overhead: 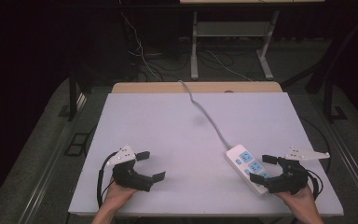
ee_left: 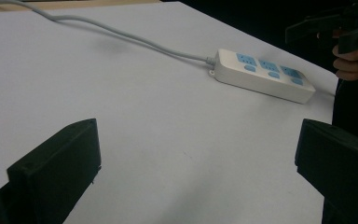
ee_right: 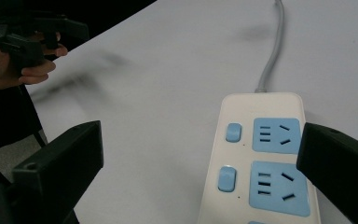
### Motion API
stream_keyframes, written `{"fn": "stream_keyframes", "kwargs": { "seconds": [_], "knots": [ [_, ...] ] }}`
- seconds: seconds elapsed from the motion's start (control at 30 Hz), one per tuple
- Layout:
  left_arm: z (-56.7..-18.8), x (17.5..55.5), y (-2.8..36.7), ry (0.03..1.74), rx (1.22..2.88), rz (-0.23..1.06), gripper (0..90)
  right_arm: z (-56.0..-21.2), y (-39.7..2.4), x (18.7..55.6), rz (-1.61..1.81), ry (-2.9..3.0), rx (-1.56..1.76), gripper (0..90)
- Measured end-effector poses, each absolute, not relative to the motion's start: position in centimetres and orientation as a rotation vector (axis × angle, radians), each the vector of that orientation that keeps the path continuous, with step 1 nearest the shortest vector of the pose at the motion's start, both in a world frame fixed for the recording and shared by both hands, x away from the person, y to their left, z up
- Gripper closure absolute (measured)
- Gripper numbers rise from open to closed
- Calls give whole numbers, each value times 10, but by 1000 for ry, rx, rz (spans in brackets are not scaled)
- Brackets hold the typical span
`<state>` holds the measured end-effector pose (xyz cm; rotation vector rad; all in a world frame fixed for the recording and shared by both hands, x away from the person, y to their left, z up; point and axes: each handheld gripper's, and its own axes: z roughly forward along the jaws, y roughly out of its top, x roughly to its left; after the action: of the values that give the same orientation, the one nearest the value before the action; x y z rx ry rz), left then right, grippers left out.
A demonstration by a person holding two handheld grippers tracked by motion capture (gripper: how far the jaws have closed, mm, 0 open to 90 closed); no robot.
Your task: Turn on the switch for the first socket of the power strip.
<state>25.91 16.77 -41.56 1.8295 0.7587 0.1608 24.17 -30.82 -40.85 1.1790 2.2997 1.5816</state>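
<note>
Right now my right gripper (overhead: 265, 168) has its black jaws spread wide with nothing pinched, hovering over the near end of the white plastic power strip with blue sockets (overhead: 248, 167). In the right gripper view the strip (ee_right: 261, 163) lies between and beyond the jaws, apart from both, its blue sockets and switch buttons facing up. The strip rests flat on the pale lilac table top (overhead: 177, 140), near the right front corner, and its grey cable (overhead: 205, 114) runs away over the far edge. My left gripper (overhead: 150, 165) sits near the left front corner, well apart from the strip, jaws likewise spread over bare table. Whether either gripper touches the surface I cannot quite tell from these angles.
</note>
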Motion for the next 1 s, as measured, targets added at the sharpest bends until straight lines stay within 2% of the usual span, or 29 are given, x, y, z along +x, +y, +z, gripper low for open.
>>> {"fn": "stream_keyframes", "kwargs": {
  "seconds": [1.0],
  "knots": [
    [-417, 259, 167, 761, 1838, 135, 0, -401, -311, 242, 1541, 2310, 1189, 1]
  ]
}}
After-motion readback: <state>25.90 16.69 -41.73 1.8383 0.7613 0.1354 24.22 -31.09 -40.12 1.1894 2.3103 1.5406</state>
